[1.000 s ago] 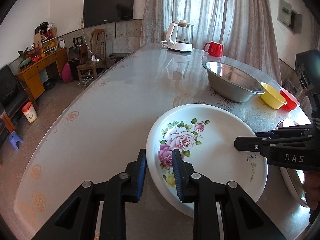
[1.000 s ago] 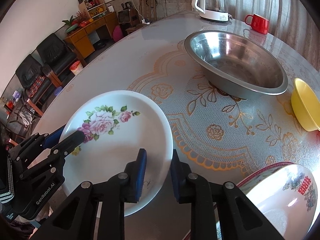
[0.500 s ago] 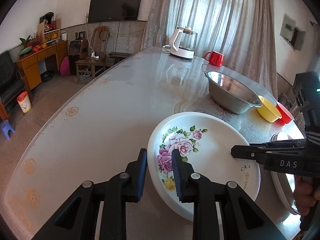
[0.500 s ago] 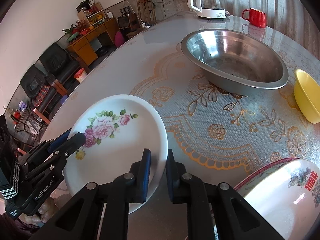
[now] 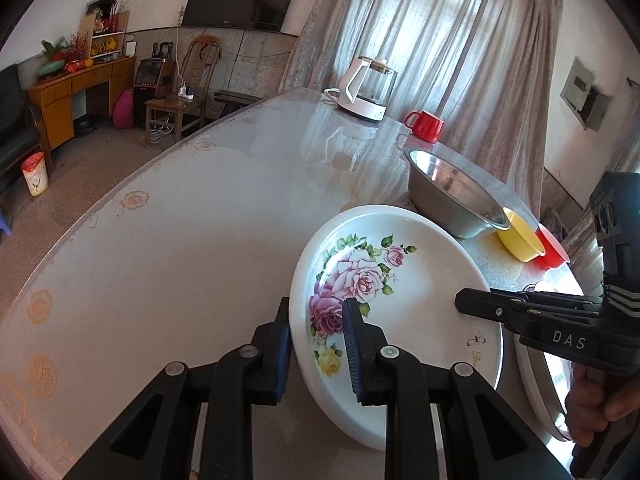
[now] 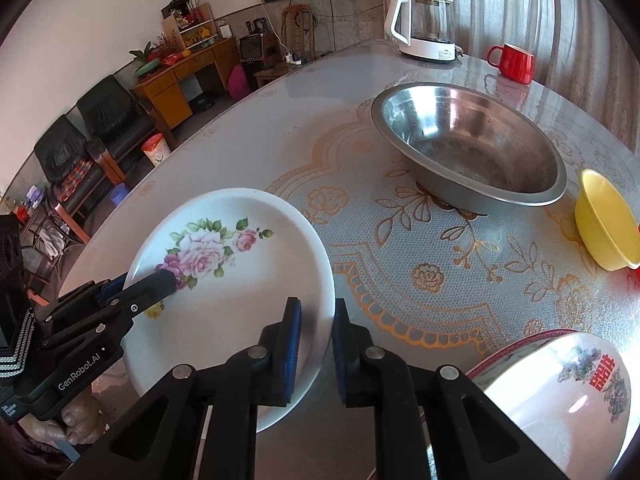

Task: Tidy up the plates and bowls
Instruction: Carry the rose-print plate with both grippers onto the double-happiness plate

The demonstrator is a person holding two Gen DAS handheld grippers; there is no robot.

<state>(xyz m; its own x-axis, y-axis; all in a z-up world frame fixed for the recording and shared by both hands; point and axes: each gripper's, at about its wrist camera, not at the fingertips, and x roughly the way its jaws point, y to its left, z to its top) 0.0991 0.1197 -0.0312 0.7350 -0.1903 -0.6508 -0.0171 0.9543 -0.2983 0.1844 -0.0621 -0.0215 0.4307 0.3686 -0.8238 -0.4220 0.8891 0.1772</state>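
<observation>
A white plate with pink roses [image 5: 420,292] [image 6: 240,276] is held tilted above the table. My left gripper [image 5: 316,320] is shut on its left rim. My right gripper [image 6: 316,320] is shut on its opposite rim; it also shows in the left wrist view [image 5: 464,304], and the left one in the right wrist view [image 6: 168,280]. A steel basin [image 6: 472,148] [image 5: 452,196] stands farther back. A yellow bowl [image 6: 604,220] [image 5: 520,240] and a red bowl [image 5: 554,252] sit to its right. A white bowl with red rim [image 6: 568,392] stands near right.
A glass kettle [image 5: 368,88] [image 6: 424,28] and a red mug [image 5: 426,126] [image 6: 514,62] stand at the table's far end. The table edge [image 5: 120,196] curves along the left, with floor, chairs and a desk beyond it.
The rose plate has risen off the table and tilted, held at both rims. The right gripper has closed onto its rim. Both wrist views have lifted.
</observation>
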